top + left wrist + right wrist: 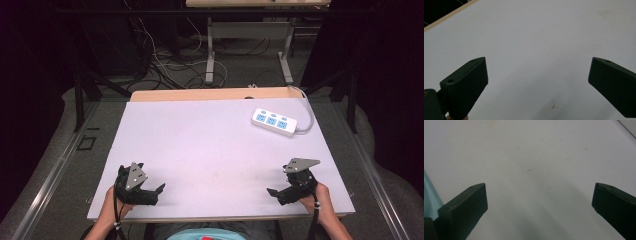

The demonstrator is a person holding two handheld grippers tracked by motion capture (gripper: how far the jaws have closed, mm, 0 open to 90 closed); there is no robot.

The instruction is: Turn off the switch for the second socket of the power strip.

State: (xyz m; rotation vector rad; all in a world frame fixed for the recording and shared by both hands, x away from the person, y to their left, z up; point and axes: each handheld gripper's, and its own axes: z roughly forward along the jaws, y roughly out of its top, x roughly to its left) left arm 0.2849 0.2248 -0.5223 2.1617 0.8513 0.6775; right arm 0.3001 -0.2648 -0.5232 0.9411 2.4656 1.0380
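Note:
A white power strip (273,121) with three blue sockets lies at the far right of the white table top (210,145), its grey cable curving off the back edge. My left gripper (155,194) rests near the front left corner, jaws pointing right and spread wide. My right gripper (277,193) sits near the front right corner, jaws pointing left and also spread wide. In the left gripper view the left gripper (537,75) holds nothing, with bare table between its jaws. In the right gripper view the right gripper (540,197) is likewise empty over the bare surface.
A wooden strip (210,94) runs along the table's far edge. Beyond it stand a second table's metal legs (210,55) and tangled floor cables (165,65). Dark frame bars (80,95) flank both sides of the table.

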